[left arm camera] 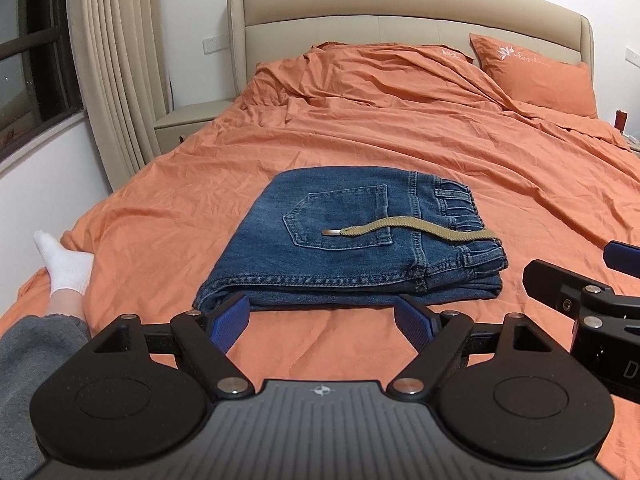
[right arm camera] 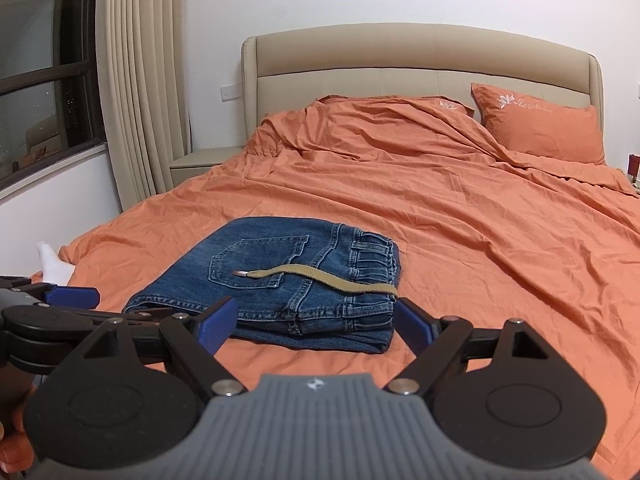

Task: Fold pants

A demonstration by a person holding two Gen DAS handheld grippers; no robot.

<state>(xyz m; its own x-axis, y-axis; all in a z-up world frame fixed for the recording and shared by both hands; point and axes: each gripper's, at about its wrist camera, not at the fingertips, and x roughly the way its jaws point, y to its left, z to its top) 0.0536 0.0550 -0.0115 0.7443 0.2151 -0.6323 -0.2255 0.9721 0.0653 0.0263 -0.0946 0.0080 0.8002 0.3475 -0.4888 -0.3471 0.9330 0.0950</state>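
Blue denim pants (left arm camera: 340, 240) lie folded into a compact stack on the orange bed, back pocket up, waistband to the right. A tan drawstring (left arm camera: 412, 230) trails across the pocket. My left gripper (left arm camera: 322, 320) hovers open just in front of the stack's near edge, holding nothing. In the right wrist view the pants (right arm camera: 272, 280) sit ahead, slightly left, with the drawstring (right arm camera: 320, 276) on top. My right gripper (right arm camera: 316, 320) is open and empty at the stack's near right corner. Each gripper shows at the edge of the other's view.
An orange sheet (left arm camera: 360, 136) covers the bed, rumpled toward the beige headboard (left arm camera: 400, 20). An orange pillow (left arm camera: 536, 76) lies at the back right. A person's leg in a white sock (left arm camera: 66, 264) rests on the bed's left edge. A nightstand (left arm camera: 188, 120) and curtain (left arm camera: 116, 60) stand left.
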